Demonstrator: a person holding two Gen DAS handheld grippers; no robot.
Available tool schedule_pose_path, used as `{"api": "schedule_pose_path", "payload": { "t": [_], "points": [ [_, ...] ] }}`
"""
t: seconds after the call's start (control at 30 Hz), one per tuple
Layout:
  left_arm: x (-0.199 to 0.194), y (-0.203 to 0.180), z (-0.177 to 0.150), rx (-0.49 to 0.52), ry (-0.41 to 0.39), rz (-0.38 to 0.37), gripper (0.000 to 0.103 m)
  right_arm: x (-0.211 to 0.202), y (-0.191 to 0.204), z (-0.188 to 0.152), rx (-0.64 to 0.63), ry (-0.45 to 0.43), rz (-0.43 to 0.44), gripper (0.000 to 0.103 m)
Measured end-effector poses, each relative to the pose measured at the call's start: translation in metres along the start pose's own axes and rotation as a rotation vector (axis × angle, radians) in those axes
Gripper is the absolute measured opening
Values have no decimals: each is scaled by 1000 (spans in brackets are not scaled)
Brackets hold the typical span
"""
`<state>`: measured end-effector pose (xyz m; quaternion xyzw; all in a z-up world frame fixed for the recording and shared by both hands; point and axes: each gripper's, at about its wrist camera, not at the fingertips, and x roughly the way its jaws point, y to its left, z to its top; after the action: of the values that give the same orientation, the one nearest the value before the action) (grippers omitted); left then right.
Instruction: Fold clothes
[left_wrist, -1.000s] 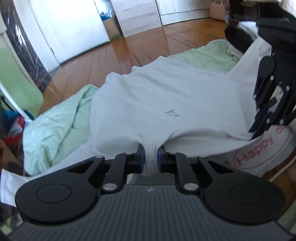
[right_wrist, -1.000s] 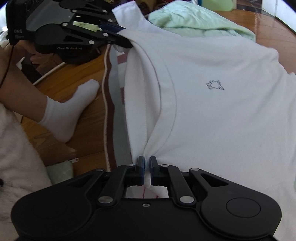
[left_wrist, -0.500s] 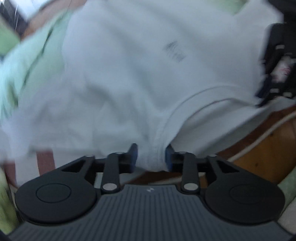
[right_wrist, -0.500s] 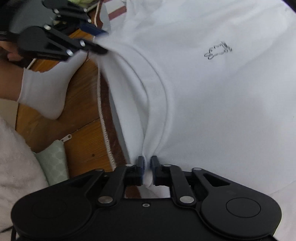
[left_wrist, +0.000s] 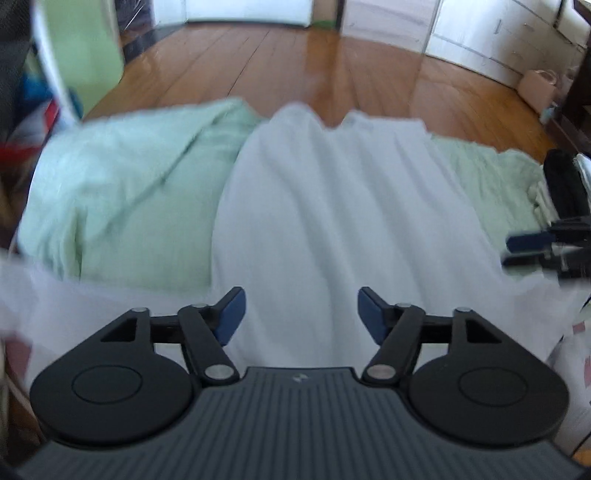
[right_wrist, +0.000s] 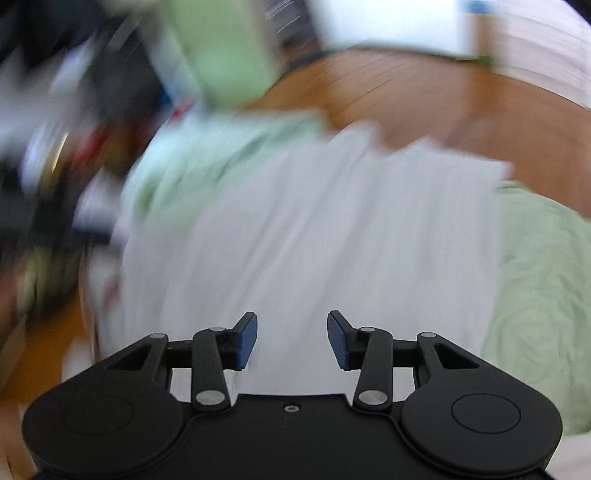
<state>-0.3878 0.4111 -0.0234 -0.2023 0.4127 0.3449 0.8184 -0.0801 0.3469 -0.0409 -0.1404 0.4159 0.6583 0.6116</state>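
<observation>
Jaws of both the left gripper (left_wrist: 301, 308) and right gripper (right_wrist: 291, 338) are spread, empty, over the white shirt (left_wrist: 343, 229) spread on green bedding (left_wrist: 125, 192); an edge should be pinched squarely, wrinkles smoothed

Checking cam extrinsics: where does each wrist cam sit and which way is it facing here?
Left wrist: sits on the left gripper, facing forward and down over the white T-shirt on a green blanket, wooden floor beyond; own open jaws show, the right gripper at the right edge.
Right wrist: sits on the right gripper, facing forward and down over the white T-shirt, heavily blurred; own open jaws show.
Shared: T-shirt, green blanket, wooden floor.
</observation>
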Motion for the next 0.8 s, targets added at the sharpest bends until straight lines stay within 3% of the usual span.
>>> {"api": "schedule_pose_path", "payload": {
  "t": [0.07, 0.2, 0.3, 0.4, 0.5, 0.57, 0.67, 0.8],
  "points": [
    [13, 0, 20, 19, 18, 56, 72, -1, -15, 23, 113, -95, -48, 64],
    [47, 17, 60, -48, 70, 129, 72, 35, -55, 70, 166, -63, -179, 64],
    [75, 39, 94, -128, 87, 134, 72, 64, -92, 108, 244, -22, -257, 64],
    [109, 56, 127, -158, 70, 157, 72, 88, -123, 141, 356, 45, -243, 64],
    [136, 66, 147, -242, 29, 235, 72, 106, -145, 172, 533, 138, -315, 64],
    [157, 71, 157, -268, 23, 169, 72, 111, -156, 188, 626, 153, -310, 64],
    [191, 76, 168, -277, 33, 97, 72, 121, -152, 227, 484, 198, -424, 64],
    [224, 75, 170, -218, 46, 72, 72, 139, -154, 242, 324, 250, -455, 66]
  ]
}}
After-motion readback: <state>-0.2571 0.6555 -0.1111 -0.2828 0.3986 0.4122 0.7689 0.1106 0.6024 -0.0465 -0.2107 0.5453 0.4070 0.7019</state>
